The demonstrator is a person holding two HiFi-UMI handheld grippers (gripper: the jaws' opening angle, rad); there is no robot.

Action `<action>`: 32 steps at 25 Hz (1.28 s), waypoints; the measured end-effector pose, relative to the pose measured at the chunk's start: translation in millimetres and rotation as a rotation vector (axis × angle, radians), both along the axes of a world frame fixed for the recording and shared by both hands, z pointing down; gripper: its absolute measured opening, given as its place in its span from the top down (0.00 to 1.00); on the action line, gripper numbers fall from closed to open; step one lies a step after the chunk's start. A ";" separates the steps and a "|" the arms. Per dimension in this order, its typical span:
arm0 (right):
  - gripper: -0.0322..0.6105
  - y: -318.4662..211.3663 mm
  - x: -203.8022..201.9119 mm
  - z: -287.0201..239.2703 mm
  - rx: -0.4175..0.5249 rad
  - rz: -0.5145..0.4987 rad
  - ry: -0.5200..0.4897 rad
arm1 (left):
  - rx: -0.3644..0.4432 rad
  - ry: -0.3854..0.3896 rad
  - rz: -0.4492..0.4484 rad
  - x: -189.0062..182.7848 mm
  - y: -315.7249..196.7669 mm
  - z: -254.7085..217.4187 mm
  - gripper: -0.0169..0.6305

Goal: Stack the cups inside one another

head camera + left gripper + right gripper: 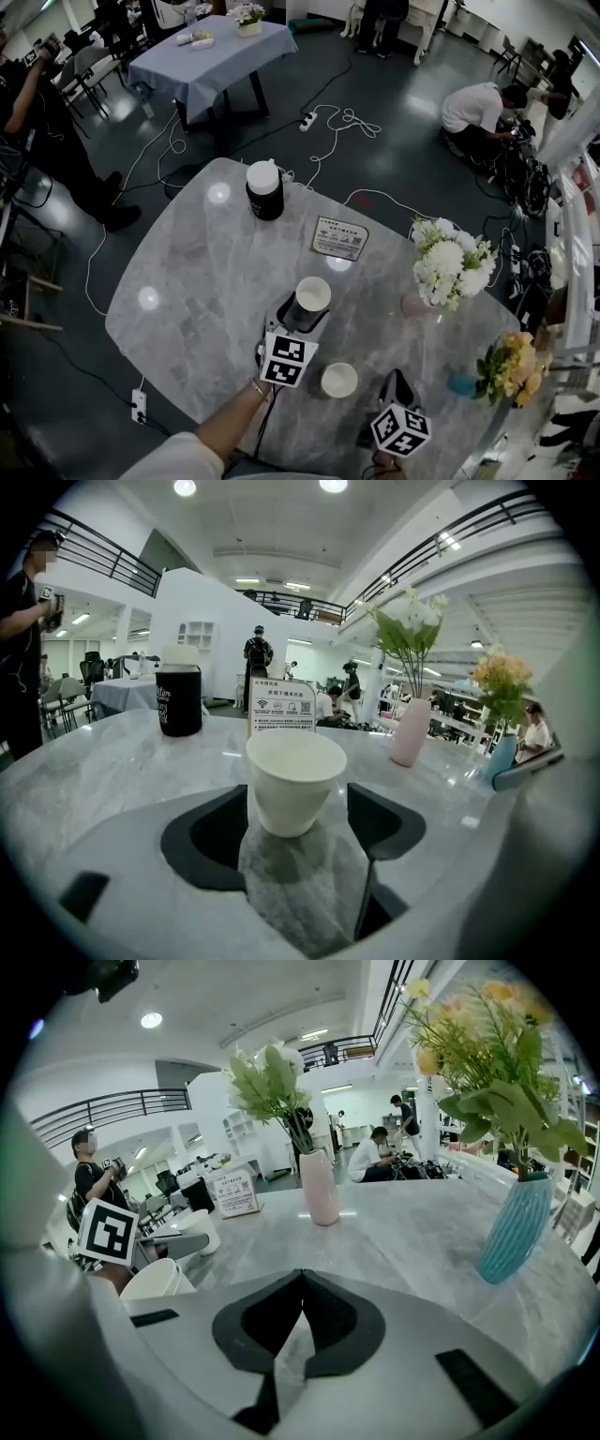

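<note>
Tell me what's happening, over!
Left gripper open around one cup. Right gripper shut, empty. Other cup stands apart, unstacked. Nothing between them.
</note>
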State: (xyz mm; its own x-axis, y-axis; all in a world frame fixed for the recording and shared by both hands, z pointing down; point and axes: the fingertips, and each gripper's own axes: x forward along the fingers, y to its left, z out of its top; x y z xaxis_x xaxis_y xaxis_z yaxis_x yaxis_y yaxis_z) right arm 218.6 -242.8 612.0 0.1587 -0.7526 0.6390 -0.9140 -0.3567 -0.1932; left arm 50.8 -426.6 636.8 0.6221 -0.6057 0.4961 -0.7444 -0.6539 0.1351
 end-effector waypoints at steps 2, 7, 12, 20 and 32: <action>0.94 1.2 1.2 -0.4 0.000 0.005 0.000 | -0.003 -0.007 0.000 1.4 -2.5 1.2 0.47; 0.94 4.5 3.8 -1.5 -0.002 0.014 0.000 | 0.010 -0.021 -0.002 3.8 -9.7 -4.0 0.47; 0.94 11.2 4.5 0.1 -0.007 0.020 -0.005 | 0.033 -0.013 -0.004 7.6 -11.0 -0.2 0.47; 0.94 19.3 9.4 -1.3 -0.003 0.033 -0.006 | 0.067 0.010 -0.008 8.3 -14.2 -17.6 0.47; 0.94 22.9 8.3 -8.4 0.010 0.010 -0.008 | 0.077 0.033 -0.045 -2.2 -8.5 -33.7 0.48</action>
